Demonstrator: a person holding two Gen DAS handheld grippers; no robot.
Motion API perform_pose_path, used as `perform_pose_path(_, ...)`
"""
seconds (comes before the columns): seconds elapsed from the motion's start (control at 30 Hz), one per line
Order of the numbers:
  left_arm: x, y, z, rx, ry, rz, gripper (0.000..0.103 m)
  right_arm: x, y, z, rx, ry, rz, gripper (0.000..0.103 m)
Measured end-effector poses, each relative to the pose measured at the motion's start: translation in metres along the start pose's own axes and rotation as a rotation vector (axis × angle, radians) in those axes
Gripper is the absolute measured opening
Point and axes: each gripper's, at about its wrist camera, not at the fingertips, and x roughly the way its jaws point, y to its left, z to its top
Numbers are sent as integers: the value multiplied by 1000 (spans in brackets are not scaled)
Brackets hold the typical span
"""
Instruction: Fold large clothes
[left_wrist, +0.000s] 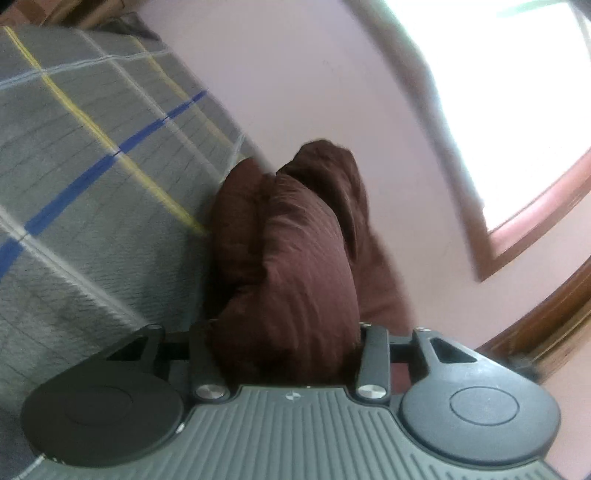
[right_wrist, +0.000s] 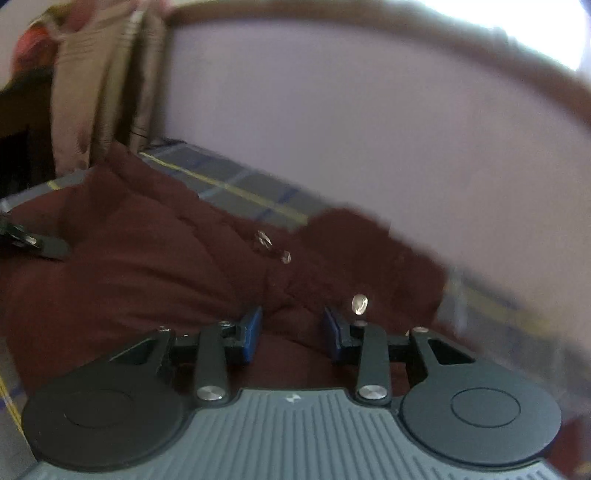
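In the left wrist view, the left gripper (left_wrist: 286, 354) is buried in a thick bunch of the maroon garment (left_wrist: 291, 258), which fills the space between its linkage bars and hides the fingertips; cloth is wedged there, but whether the jaws are clamped on it cannot be told. The bunch rises from the gripper toward 12 o'clock, and past it at 10 o'clock lies the grey plaid bedsheet (left_wrist: 85, 155), with a pink wall (left_wrist: 295, 74) and a window (left_wrist: 509, 110) at 1 o'clock. In the right wrist view, the right gripper (right_wrist: 293, 332) stands spread apart, its blue pads (right_wrist: 251, 332) showing a gap with the maroon garment (right_wrist: 147, 266) lying under and between them, unpinched. Metal snap buttons (right_wrist: 359, 303) sit at 1 o'clock, the garment spreading toward 10 o'clock over the bedsheet (right_wrist: 236, 181).
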Motion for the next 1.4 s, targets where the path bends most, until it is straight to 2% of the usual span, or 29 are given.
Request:
perform_pose_path(0.07, -9, -36, -2, 135, -46, -5, 40, 10, 1, -4, 27, 9, -1, 35)
perform_pose_path(0.1, -12, -53, -4, 185, -60, -31, 40, 11, -1, -5, 58, 11, 7, 35)
perform_pose_path(0.2, -12, -104, -10, 285, -65, -103, 40, 13, -16, -11, 176, 9, 54, 34)
perform_pose_path(0.4, 18, -186, -39, 380, -25, -228, 40, 7, -59, -31, 455, -24, 190, 34)
perform_pose_path(0.47, 29, -211, -58, 453, -20, -254, 41, 5, -74, -37, 540, -31, 245, 34)
perform_pose_path(0.6, 48, -237, -90, 520, -17, -322, 41, -4, -114, -53, 715, -18, 383, 33)
perform_pose_path(0.7, 51, -255, -107, 613, -41, -328, 41, -41, -142, -64, 780, -40, 414, 34)
perform_pose_path(0.73, 52, -260, -113, 639, -42, -326, 41, -59, -149, -71, 780, -59, 403, 38)
perform_pose_path(0.8, 49, -263, -121, 654, -30, -332, 41, -106, -163, -91, 747, -128, 366, 53)
perform_pose_path(0.83, 52, -264, -125, 651, -19, -333, 41, -130, -171, -105, 741, -177, 344, 75)
perform_pose_path(0.87, 53, -265, -129, 646, -10, -333, 41, -153, -181, -120, 744, -222, 298, 84)
perform_pose_path(0.9, 58, -266, -132, 641, -1, -335, 41, -168, -187, -133, 746, -240, 253, 84)
perform_pose_path(0.97, 69, -272, -143, 643, 20, -343, 41, -183, -200, -158, 754, -221, 174, 82)
perform_pose_path(1.03, 83, -281, -153, 655, 49, -349, 41, -179, -209, -178, 805, -191, 174, 79)
perform_pose_path(1.1, 98, -290, -169, 675, 87, -359, 41, -168, -216, -193, 868, -182, 205, 72)
perform_pose_path(1.2, 116, -298, -196, 727, 122, -362, 41, -151, -227, -205, 966, -209, 280, 70)
perform_pose_path(1.3, 130, -295, -213, 698, 162, -370, 41, -139, -248, -219, 1095, -251, 398, 69)
perform_pose_path(1.4, 141, -296, -227, 732, 180, -358, 41, -141, -276, -244, 1242, -277, 533, 63)
